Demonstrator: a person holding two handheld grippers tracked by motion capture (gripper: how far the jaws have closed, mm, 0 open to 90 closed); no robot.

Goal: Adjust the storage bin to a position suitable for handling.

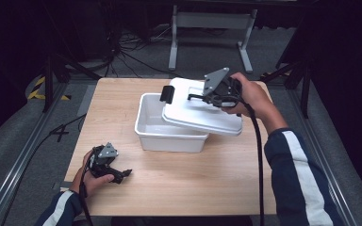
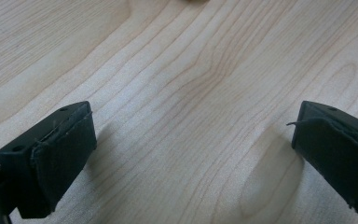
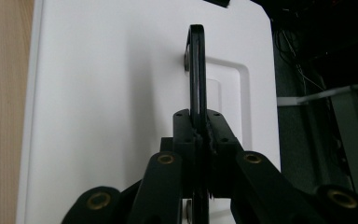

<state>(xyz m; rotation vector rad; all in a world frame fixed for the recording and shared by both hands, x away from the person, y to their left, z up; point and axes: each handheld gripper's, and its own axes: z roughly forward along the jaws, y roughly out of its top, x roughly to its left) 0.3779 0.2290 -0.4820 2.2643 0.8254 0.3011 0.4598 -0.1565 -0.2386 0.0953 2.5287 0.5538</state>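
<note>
A white plastic bin [image 1: 152,125] stands on the wooden table [image 1: 179,183], its left part uncovered. Its white lid [image 1: 198,113] hangs tilted over the bin's right half, with a black clip [image 1: 167,94] at its far left corner. My right gripper [image 1: 206,98] is shut on the lid's thin black handle [image 3: 197,70], which stands on edge between the pads [image 3: 216,128]. The lid [image 3: 121,93] spreads out beyond the jaws. My left gripper [image 1: 122,174] rests low at the table's near left, open, with bare wood between its pads [image 2: 60,158].
Beyond the table's far edge stand a grey metal frame [image 1: 212,28] and loose cables [image 1: 127,52] on the floor. Metal rails [image 1: 23,155] run along both sides of the table. The person's sleeves are dark blue with a white stripe [image 1: 306,174].
</note>
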